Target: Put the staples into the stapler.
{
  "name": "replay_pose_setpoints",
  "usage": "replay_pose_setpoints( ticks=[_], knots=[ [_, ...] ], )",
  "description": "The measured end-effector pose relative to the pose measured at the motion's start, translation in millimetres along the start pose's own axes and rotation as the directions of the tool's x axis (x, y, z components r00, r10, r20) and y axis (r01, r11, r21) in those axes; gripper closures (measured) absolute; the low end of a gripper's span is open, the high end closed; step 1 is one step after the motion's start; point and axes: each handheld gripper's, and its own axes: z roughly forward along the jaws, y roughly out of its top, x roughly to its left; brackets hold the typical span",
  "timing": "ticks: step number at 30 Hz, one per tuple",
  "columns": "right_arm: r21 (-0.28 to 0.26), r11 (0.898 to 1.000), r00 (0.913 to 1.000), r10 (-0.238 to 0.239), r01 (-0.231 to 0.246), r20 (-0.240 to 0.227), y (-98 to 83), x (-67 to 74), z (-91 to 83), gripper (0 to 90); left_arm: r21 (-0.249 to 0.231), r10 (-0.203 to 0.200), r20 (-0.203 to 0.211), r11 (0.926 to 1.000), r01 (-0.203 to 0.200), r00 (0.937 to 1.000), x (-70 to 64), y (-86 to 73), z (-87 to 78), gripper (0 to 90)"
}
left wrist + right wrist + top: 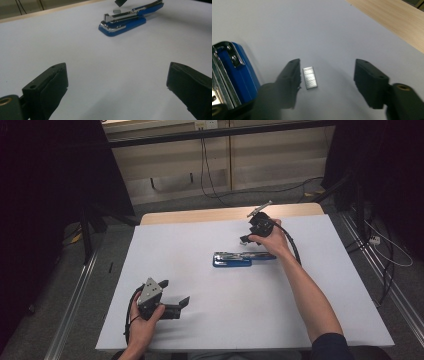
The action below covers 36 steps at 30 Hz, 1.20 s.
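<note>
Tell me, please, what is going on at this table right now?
A person is working with a pair of handheld tongs in each hand at a white-covered table. The right tongs hang over a small silver strip of staples, which lies between their open jaws, not yet pinched, beside an opened blue and chrome stapler. The left tongs rest open near the table's front edge, holding nothing. It looks as if the strip is about to be picked up to load the stapler.

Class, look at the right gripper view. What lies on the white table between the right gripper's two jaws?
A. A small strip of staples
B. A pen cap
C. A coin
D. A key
A: a small silvery strip of staples lies flat between the open jaws of the right gripper, beside the blue stapler.
</note>
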Motion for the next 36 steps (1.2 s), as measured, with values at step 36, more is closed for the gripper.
replay_pose_setpoints(
  ticks=[36],
  knots=[
    [0.167, 0.98, 0.9934, -0.095, 0.105, -0.065, 8.0, 11.4, 13.4, 75.4, 0.008, -0.003, 0.013, 1.0, 0.003, 0.9999, 0.3, -0.1, 0.9, 3.6]
  ],
)
